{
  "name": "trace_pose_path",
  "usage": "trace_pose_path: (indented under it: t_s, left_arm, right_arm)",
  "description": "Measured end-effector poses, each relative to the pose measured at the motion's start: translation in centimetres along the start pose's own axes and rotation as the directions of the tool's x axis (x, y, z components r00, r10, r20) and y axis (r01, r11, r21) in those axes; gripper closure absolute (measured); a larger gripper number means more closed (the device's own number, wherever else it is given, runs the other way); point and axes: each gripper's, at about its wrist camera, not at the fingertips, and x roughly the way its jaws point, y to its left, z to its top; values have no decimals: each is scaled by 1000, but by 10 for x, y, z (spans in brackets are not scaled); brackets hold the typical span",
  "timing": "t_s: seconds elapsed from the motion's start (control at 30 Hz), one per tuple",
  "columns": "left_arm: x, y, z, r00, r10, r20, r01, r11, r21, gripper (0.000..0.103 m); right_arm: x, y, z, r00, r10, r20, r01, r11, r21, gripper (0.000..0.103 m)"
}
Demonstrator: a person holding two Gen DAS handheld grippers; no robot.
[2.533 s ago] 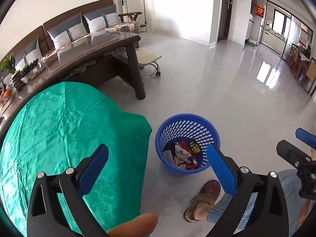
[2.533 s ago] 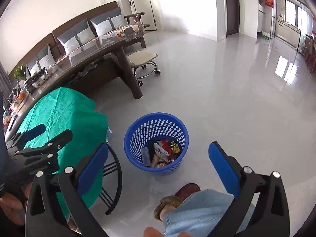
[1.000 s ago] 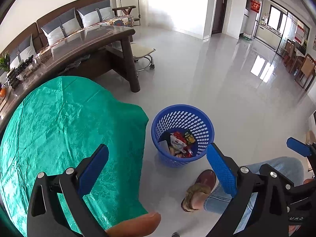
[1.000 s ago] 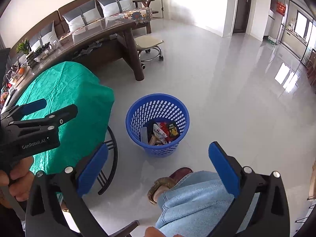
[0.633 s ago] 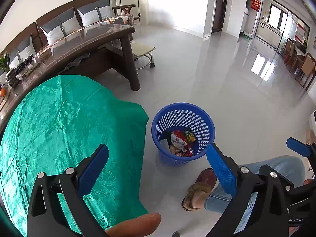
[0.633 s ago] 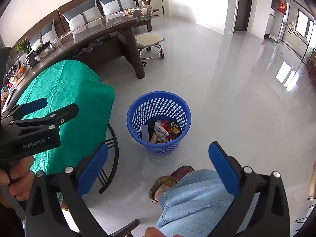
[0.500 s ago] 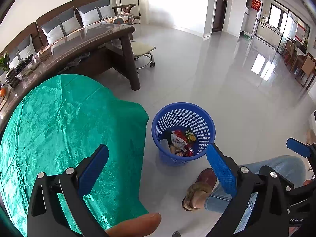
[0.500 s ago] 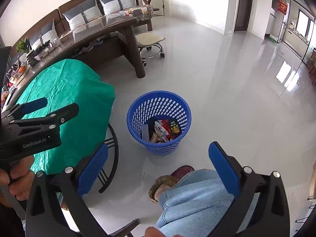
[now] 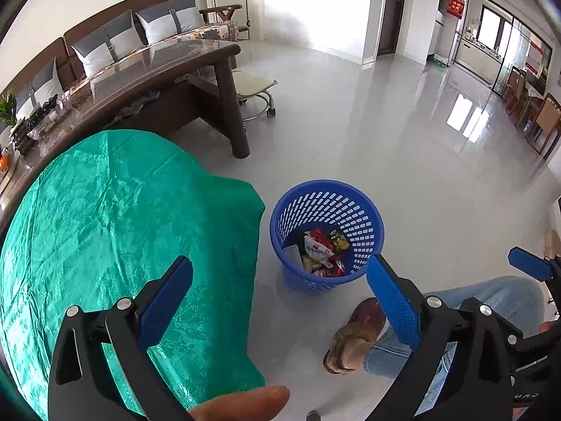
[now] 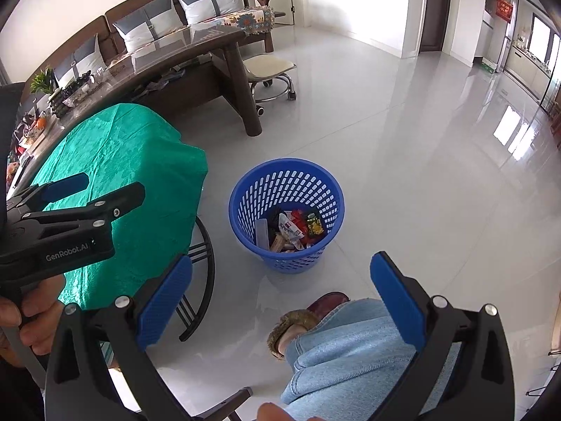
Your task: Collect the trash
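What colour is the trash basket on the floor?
Blue, with a perforated wall; the trash basket shows best in the right wrist view.

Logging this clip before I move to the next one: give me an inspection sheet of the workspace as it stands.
Surface: green tablecloth covers the round table; no items on the part in view.
Job's things: blue perforated wastebasket stands upright on the floor beside the table, holding snack wrappers.
Clutter: nothing seen loose on the grey tile floor.
Grippers: left claw open, empty; right claw open, empty; both held above the floor, apart from the basket.
Cables: nothing seen.
Surroundings: long dark desk with a wheeled stool behind; sofa with grey cushions; the person's jeans leg and slipper are near the basket.
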Motion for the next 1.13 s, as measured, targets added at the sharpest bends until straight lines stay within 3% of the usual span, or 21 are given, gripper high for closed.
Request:
trace_pose_path:
  t_s: [1.13]
  left_arm:
    - [9, -12, -2, 1000, -11, -27, 12, 999, 36, 5]
  right_arm:
    - [9, -9, -5, 1000, 3, -28, -2, 1000, 22, 5]
